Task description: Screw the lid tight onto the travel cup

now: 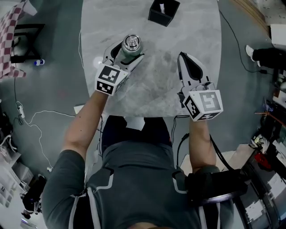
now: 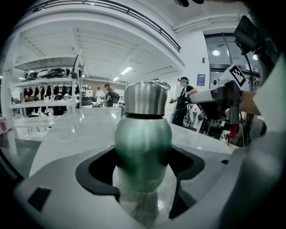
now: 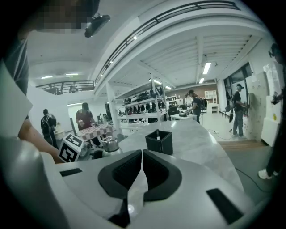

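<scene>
Head view sets the left tongs (image 1: 126, 53) over the left half of the pale, marbled desk (image 1: 201, 40). They reach in from the near edge, and the travel cup (image 1: 131, 46) stands upright between their two jaws, one jaw on each side of its body. Left gripper view looks straight at this grip. The dark pads (image 2: 91, 179) press against both flanks of the cup, low on its body, so these tongs are clamped on it. The rounded shoulder and the lid (image 2: 146, 98) rise clear above the jaws. Whether the base rests on the desk cannot be told.

The cup has a glossy green metallic body that swells out to a broad shoulder and then narrows at the neck. A brushed steel lid sits square on top of it, with straight sides and a slightly domed crown. From above the lid reads as a bright silver disc. How tightly it is seated cannot be judged.

Further right, at the far edge of the desk, stands an open black box (image 1: 163, 11), well apart from the cup.

Right again, the right tongs (image 1: 183, 60) hover over the right half of the desk, well apart from the cup and pointing the same way as the left pair. Right gripper view shows their jaws drawn together, with only a thin slit between the pads and nothing held.
</scene>
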Demonstrator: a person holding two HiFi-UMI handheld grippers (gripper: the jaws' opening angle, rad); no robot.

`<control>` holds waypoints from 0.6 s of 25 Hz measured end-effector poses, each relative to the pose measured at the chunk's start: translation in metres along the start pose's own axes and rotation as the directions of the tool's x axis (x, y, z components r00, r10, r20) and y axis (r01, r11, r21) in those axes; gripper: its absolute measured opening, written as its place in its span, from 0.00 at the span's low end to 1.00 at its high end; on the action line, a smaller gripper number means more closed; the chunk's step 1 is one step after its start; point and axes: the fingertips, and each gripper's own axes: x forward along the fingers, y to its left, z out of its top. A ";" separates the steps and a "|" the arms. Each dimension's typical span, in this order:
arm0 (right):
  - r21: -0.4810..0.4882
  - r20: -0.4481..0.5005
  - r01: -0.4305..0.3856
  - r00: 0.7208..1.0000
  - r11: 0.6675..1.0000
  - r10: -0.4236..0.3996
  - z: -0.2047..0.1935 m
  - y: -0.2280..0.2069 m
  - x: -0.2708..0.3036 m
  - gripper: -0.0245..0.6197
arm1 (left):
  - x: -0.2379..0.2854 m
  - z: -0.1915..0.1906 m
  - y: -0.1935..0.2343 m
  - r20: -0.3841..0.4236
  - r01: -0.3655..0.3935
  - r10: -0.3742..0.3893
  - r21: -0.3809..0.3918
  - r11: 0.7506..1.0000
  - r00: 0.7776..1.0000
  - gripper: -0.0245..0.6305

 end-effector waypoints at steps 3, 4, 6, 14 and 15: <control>0.024 -0.002 -0.001 1.000 1.000 0.001 -0.007 -0.007 0.002 0.09 | 0.012 -0.002 0.004 -0.002 0.007 -0.007 0.009 1.000 1.000 0.60; 0.017 0.001 -0.006 1.000 1.000 0.006 -0.008 -0.008 0.002 0.09 | 0.015 -0.003 0.005 -0.002 0.007 -0.007 0.007 1.000 1.000 0.60; 0.015 0.002 -0.011 1.000 1.000 0.011 -0.012 -0.009 0.003 0.09 | 0.021 -0.008 0.007 -0.010 -0.001 0.001 0.004 1.000 1.000 0.60; 0.037 -0.005 -0.010 1.000 0.999 0.011 -0.025 -0.011 0.006 0.09 | 0.029 -0.016 0.011 -0.009 -0.009 0.009 0.020 1.000 1.000 0.60; 0.038 -0.003 -0.014 1.000 0.999 0.014 -0.026 -0.010 0.006 0.09 | 0.030 -0.016 0.010 -0.006 -0.007 0.007 0.016 1.000 1.000 0.60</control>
